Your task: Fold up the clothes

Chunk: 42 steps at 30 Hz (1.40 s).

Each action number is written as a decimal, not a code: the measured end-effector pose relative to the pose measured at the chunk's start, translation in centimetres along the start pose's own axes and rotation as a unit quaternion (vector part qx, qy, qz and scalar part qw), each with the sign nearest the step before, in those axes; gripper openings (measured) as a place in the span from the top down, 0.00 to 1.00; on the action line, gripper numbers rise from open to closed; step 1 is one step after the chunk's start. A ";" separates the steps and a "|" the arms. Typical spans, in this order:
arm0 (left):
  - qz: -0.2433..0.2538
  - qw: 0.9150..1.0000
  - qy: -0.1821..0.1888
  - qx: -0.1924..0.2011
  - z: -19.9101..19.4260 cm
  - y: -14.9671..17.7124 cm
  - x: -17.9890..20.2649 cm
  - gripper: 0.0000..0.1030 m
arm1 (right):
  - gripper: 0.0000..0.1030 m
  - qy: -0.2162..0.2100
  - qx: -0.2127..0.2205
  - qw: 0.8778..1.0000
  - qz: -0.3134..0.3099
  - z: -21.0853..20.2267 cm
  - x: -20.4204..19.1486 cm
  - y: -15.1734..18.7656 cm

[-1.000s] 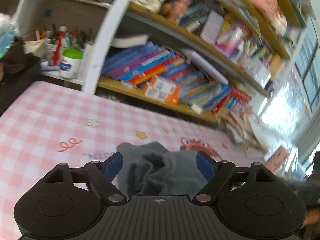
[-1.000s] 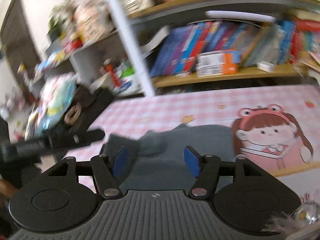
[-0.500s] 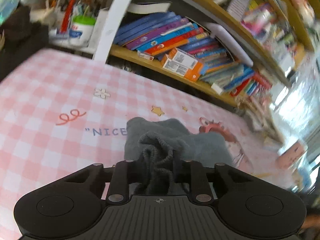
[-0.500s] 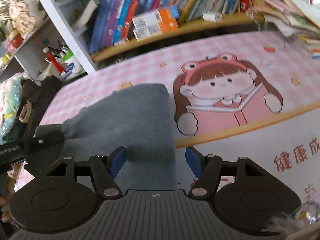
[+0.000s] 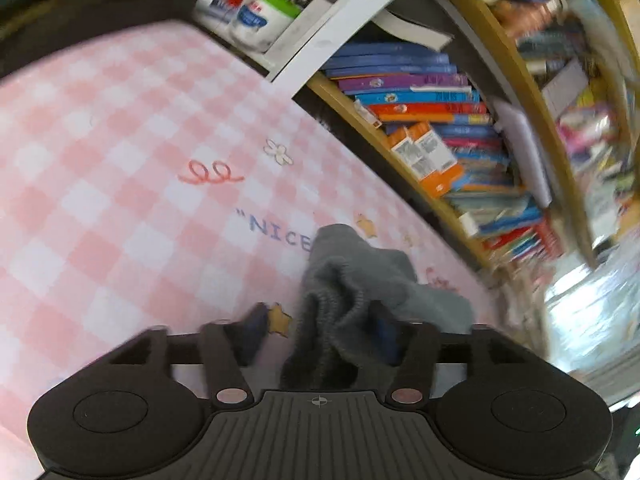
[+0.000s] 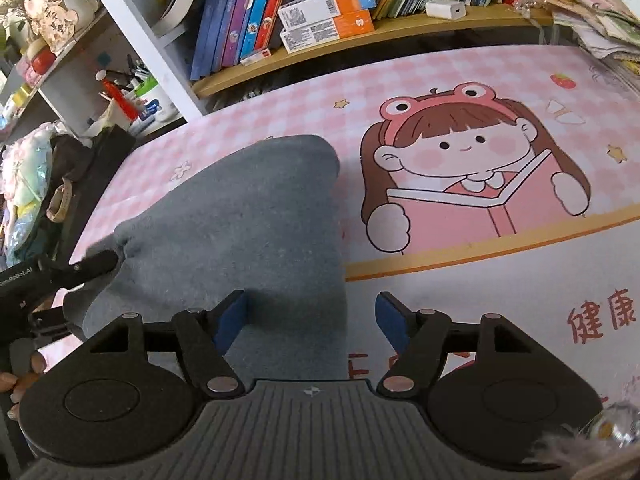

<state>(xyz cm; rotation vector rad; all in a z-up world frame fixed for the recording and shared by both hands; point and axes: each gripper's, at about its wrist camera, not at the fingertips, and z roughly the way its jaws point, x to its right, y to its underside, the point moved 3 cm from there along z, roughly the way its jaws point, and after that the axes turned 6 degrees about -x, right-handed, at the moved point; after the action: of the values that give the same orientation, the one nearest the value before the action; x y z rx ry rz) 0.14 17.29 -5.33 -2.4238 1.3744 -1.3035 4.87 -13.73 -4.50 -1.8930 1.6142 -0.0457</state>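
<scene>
A grey knit garment (image 6: 240,220) lies folded on the pink cartoon mat (image 6: 500,312). In the left wrist view its bunched ribbed edge (image 5: 328,320) rises between the pads of my left gripper (image 5: 320,328). The jaws stand partly apart. The cloth touches the right pad, and a yellow star shows in the gap beside the left pad. In the right wrist view a left finger (image 6: 92,262) meets the garment's left corner. My right gripper (image 6: 312,320) hangs open over the garment's near right edge, with nothing between its pads.
A bookshelf (image 6: 360,36) with books and orange boxes (image 6: 328,12) runs along the mat's far side. A white tub with a green lid (image 5: 260,20) and pens stand at the far left. Dark bags and soft items (image 6: 24,184) crowd the left edge. A hand (image 6: 20,380) holds the left gripper.
My left gripper was open, closed on the bunched edge half a second ago, and its jaws have now parted again as it swung left. The right gripper stayed open and moved closer over the garment.
</scene>
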 end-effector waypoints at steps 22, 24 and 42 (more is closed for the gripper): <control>-0.014 0.998 0.052 -0.025 0.4 0.2 0.9 0.77 | 0.43 -0.068 -0.020 0.996 0.059 1.0 1.1 -0.6; 0.017 0.998 0.054 -0.007 -0.7 -0.1 2.1 0.82 | 0.42 -0.065 -0.017 0.997 0.047 0.7 0.7 -0.7; -0.054 0.995 0.057 -0.062 1.1 0.5 -0.8 0.21 | 0.38 -0.068 -0.020 0.995 0.063 1.0 1.4 -0.7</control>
<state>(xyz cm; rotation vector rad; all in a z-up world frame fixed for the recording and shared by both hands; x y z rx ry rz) 0.38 17.24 -6.72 -2.5748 1.4103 -1.4416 6.23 -14.48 -5.45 -1.7794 1.6498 0.1668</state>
